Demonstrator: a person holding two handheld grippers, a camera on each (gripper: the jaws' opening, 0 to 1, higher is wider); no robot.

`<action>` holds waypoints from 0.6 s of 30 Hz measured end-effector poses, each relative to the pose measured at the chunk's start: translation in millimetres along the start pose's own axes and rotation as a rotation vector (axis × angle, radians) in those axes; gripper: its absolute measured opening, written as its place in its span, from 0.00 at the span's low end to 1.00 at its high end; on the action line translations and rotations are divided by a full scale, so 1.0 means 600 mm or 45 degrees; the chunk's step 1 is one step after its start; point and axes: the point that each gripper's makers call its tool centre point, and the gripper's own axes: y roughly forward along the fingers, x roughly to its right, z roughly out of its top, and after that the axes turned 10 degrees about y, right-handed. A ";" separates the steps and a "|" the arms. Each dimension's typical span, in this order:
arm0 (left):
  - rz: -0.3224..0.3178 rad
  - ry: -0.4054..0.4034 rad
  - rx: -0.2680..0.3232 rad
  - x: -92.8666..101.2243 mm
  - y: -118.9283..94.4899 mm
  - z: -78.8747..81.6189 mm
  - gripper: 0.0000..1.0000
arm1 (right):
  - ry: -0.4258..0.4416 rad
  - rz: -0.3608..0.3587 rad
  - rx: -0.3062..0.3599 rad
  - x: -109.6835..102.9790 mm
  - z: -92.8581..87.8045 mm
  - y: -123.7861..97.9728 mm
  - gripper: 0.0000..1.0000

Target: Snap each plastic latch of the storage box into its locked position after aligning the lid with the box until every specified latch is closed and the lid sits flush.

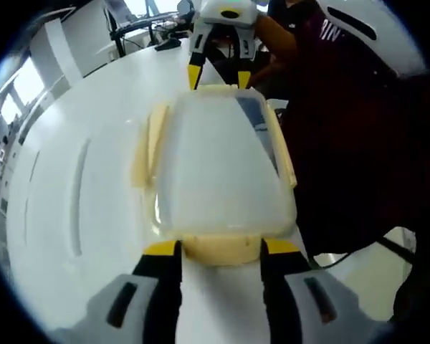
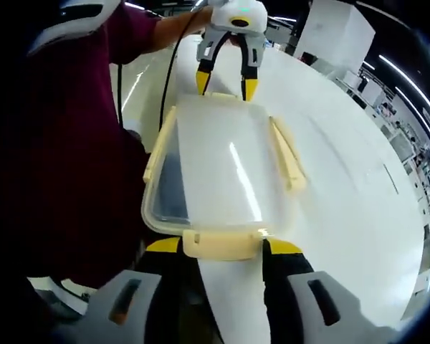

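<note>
storage box (image 1: 222, 168) sits on the white surface (image 1: 79, 215) between the two grippers, just beside the person's body, its translucent lid (image 2: 222, 165) already on top and looking roughly aligned with the rim. the long side latches (image 2: 290, 161) (image 2: 158, 143) flare outward from the box in both views, so i judge them not yet snapped down. the cream end latch (image 1: 218, 247) near the left gripper (image 1: 218, 251) lies between its yellow-tipped jaws; those jaws stand wide apart, flanking the latch, and i cannot tell whether they touch it; nothing is clamped. the right gripper (image 2: 222, 247) is in the same pose at the opposite end: jaws spread to either side of its end latch (image 2: 218, 244), holding nothing. whether either end latch is fully locked is unclear from these angles; both look folded close to the box wall. judged progress: lid placed, end latches in hand, side latches left to do, flush seating unconfirmed.
</note>
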 end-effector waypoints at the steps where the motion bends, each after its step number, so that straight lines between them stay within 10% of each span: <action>1: -0.002 0.001 -0.017 0.000 0.001 0.000 0.42 | -0.001 0.000 -0.009 0.000 0.000 0.000 0.40; 18: 0.000 -0.040 -0.132 0.007 0.007 -0.006 0.39 | -0.022 0.000 -0.029 0.000 -0.012 0.005 0.39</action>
